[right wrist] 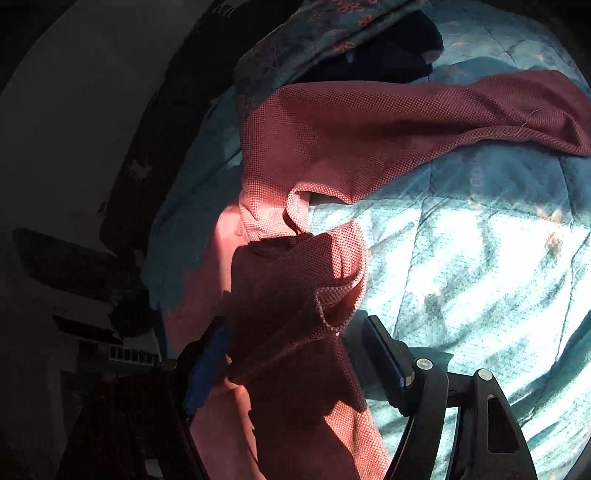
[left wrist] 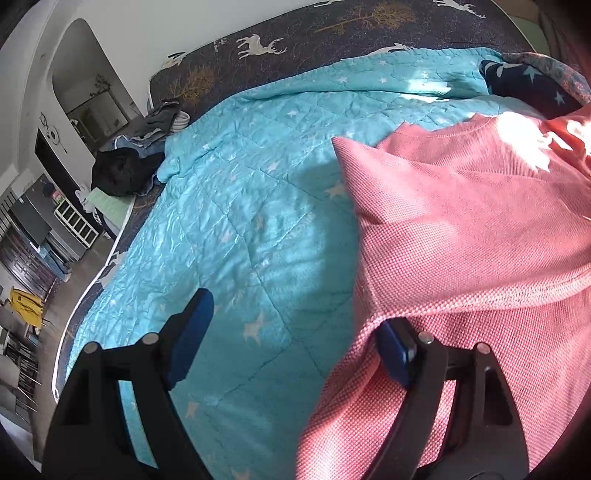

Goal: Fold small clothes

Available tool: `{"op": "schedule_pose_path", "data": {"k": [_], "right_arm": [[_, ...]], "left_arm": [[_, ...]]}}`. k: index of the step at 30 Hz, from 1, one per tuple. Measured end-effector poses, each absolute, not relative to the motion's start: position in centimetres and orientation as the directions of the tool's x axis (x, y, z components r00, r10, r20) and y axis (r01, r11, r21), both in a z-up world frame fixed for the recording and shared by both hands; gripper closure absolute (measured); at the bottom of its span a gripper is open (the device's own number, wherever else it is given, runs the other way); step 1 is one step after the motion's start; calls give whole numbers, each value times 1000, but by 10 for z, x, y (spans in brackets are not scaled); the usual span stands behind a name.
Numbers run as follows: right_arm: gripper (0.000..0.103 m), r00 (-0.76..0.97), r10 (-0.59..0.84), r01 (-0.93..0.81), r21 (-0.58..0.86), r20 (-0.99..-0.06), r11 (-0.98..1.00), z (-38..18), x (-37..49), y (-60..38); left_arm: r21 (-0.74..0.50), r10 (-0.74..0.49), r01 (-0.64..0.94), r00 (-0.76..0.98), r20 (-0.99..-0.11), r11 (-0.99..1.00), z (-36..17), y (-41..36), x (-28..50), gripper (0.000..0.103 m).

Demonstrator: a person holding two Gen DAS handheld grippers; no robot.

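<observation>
Left wrist view showed the left claw with its fingers spread wide over a bed, nothing pinched between them. Its left finger, with a blue pad, stood over the turquoise star-print quilt; its right finger lay at the near edge of a pink knit shirt, whose cloth draped around and behind that finger. The shirt filled the right half of the view, lying on the quilt, with a pointed corner reaching toward the left and a bright patch of sunlight on its far part. Beyond the quilt ran a dark bedsheet with white deer and gold trees. At the far right lay a navy star-print cloth. At the far left end of the bed sat a heap of dark clothes.

Right wrist view showed the right claw with its fingers also well apart. A bunched, shadowed fold of the pink knit shirt hung between them, touching the left finger, while a gap showed beside the right finger; whether the cloth was truly gripped could not be told. The rest of the shirt stretched to the far right across the sunlit quilt. A floral blue cloth lay at the far edge.
</observation>
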State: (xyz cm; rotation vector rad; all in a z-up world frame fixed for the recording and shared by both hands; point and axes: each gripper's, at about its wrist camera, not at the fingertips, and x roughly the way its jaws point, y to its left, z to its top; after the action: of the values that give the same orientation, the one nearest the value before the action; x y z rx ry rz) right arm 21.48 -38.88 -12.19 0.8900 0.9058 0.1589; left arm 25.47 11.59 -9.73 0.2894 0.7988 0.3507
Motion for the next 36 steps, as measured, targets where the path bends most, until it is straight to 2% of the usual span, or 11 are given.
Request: {"op": "schedule_pose_path", "data": {"k": [1, 2, 5, 9, 12, 16, 18, 20, 26, 32, 36], "right_arm": [[85, 612, 472, 243, 720, -634, 650, -125, 223, -388], [97, 591, 479, 254, 714, -649, 653, -129, 231, -386], [98, 616, 502, 209, 741, -607, 639, -121, 236, -383], [99, 720, 587, -123, 764, -370, 633, -61, 210, -370], [96, 695, 631, -214, 738, -345, 639, -56, 200, -364], [79, 608, 341, 64, 472, -717, 879, -103, 200, -360], [79, 591, 182, 140, 322, -786, 936, -111, 191, -363], [79, 624, 122, 159, 277, -772, 948, -96, 187, -365], [56, 686, 261, -173, 195, -679, 965, -20, 234, -267], [53, 437, 503, -549, 222, -746, 806, -21, 326, -108], [45, 338, 495, -668, 166, -801, 725, -44, 368, -18]], "left_arm": [[371, 406, -199, 644, -648, 907, -97, 117, 255, 19], [361, 403, -204, 643, -651, 910, -97, 119, 255, 19], [316, 389, -232, 644, -659, 920, -94, 129, 255, 18], [285, 383, -256, 637, -669, 924, -95, 138, 257, 14], [286, 387, -261, 636, -668, 922, -96, 138, 255, 14], [234, 349, -261, 624, -700, 937, -100, 147, 254, 14], [218, 331, -253, 622, -709, 943, -100, 150, 253, 14], [207, 322, -252, 622, -714, 945, -101, 151, 253, 14], [127, 266, -260, 619, -739, 957, -105, 161, 251, 12], [90, 239, -263, 617, -750, 961, -112, 165, 251, 8], [54, 212, -264, 616, -758, 963, -115, 171, 250, 6]]}}
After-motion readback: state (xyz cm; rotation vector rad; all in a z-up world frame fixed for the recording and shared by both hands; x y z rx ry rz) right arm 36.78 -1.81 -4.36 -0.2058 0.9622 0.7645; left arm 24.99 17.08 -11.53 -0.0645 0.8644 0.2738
